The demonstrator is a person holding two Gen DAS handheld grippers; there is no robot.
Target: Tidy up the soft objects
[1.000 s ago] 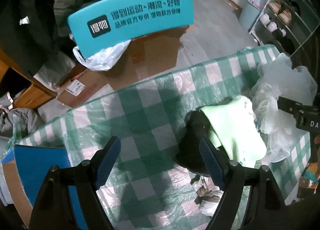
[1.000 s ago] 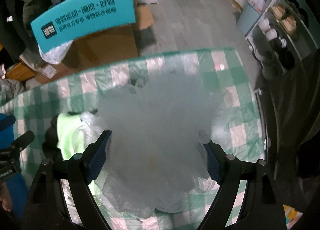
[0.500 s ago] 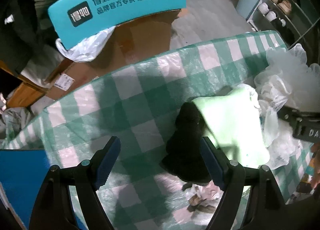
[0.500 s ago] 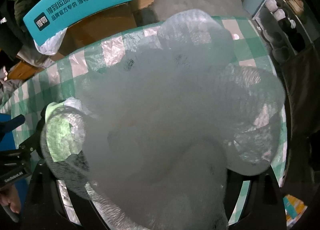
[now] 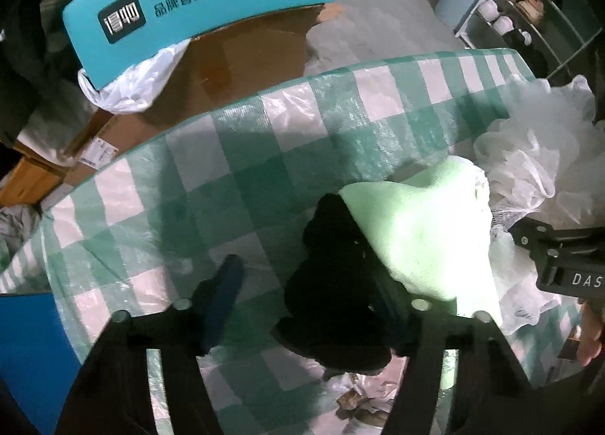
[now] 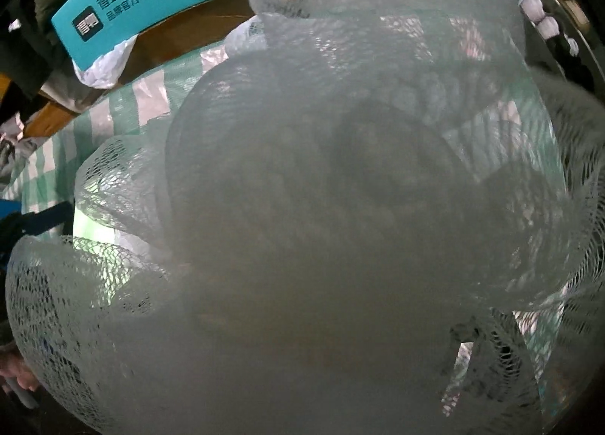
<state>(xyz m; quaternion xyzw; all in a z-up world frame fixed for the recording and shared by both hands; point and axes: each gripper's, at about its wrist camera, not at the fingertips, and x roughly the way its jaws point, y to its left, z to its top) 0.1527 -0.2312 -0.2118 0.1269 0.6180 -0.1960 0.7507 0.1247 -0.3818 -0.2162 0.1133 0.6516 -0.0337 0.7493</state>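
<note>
Your widest free room is the bare checked tablecloth in the left and centre of the left wrist view, from the far table edge down to the left gripper. Between its spread fingers the black soft item blocks the right half, with the pale green cloth lying over its right side. Further right, the white mesh pouf and the right gripper close that side. In the right wrist view the pouf fills nearly everything; only a strip at upper left stays clear. Beyond the far edge stands a cardboard box.
</note>
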